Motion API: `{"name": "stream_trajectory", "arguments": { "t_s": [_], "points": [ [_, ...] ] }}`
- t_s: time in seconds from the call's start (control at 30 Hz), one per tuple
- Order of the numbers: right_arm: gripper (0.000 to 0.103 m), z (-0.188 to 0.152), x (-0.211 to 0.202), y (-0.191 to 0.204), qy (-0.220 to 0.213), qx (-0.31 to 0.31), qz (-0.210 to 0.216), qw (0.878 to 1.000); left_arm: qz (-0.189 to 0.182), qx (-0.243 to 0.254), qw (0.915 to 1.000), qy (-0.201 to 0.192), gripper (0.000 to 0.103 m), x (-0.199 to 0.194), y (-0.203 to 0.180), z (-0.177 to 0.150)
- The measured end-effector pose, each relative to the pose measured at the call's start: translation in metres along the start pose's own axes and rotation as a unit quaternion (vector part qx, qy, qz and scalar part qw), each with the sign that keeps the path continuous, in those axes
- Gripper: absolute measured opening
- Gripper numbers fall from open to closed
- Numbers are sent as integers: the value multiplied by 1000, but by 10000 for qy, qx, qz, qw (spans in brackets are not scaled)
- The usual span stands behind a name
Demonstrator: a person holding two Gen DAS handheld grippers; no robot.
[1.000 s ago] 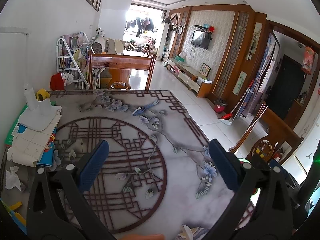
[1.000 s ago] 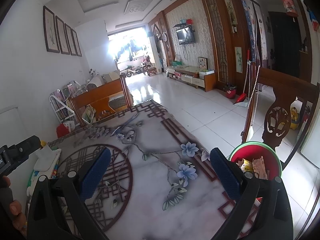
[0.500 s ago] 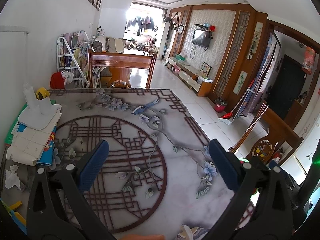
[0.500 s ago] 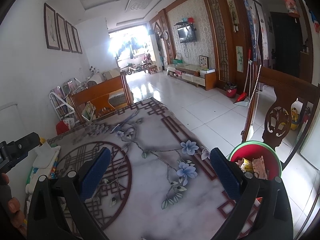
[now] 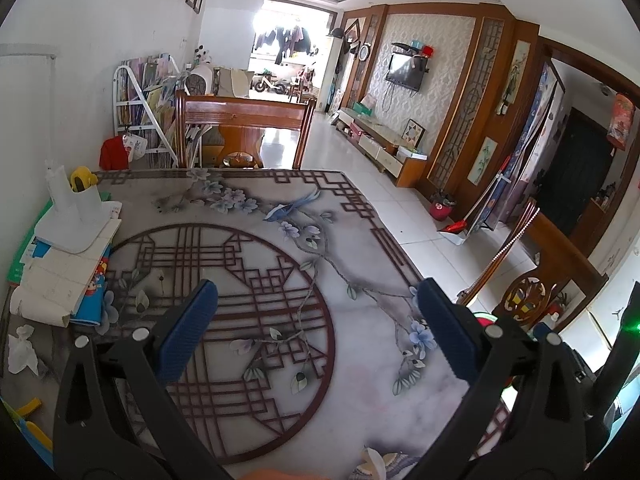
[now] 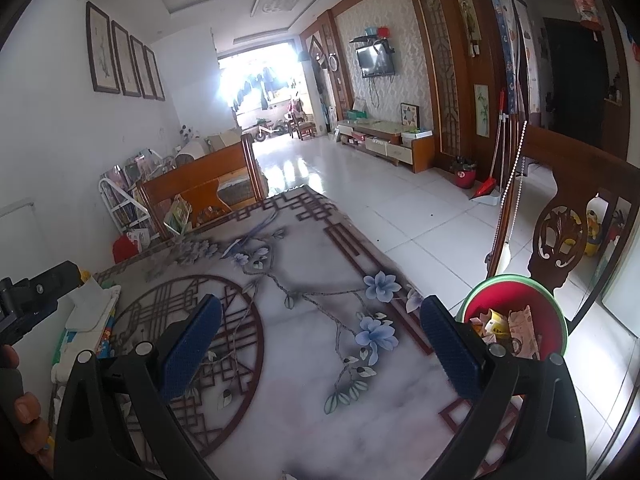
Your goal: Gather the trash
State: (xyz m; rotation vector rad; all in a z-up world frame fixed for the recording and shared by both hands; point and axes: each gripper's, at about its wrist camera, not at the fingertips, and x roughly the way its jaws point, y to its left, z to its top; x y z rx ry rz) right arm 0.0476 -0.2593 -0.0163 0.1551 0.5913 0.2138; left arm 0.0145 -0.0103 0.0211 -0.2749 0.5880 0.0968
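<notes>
Crumpled white tissue wad (image 5: 22, 348), lower left on the patterned marble table (image 5: 360, 384): looks light and soft, pinch its bulk anywhere. Left tongs (image 5: 316, 328) and right tongs (image 6: 320, 344) both spread, empty.

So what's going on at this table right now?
A person is clearing trash off a patterned table with a hand-held gripper in each hand. The left hand-held gripper and right hand-held gripper are both open, holding nothing, above the tabletop. A red bin beside the table's right edge already holds wrappers and paper scraps. A crumpled white tissue lies at the table's left edge, near a stack of books and papers, not yet picked up.
</notes>
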Motion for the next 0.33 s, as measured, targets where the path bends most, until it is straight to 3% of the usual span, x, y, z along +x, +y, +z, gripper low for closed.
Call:
{"name": "stream_trajectory", "arguments": {
  "t_s": [0.2, 0.33],
  "points": [
    [96, -13, 32, 8, 455, -291, 90, 9985, 208, 15, 9995, 216, 98, 11, 7, -8],
    [96, -38, 88, 15, 1015, -929, 4, 9905, 414, 107, 9978, 505, 98, 21, 19, -23]
  ]
}}
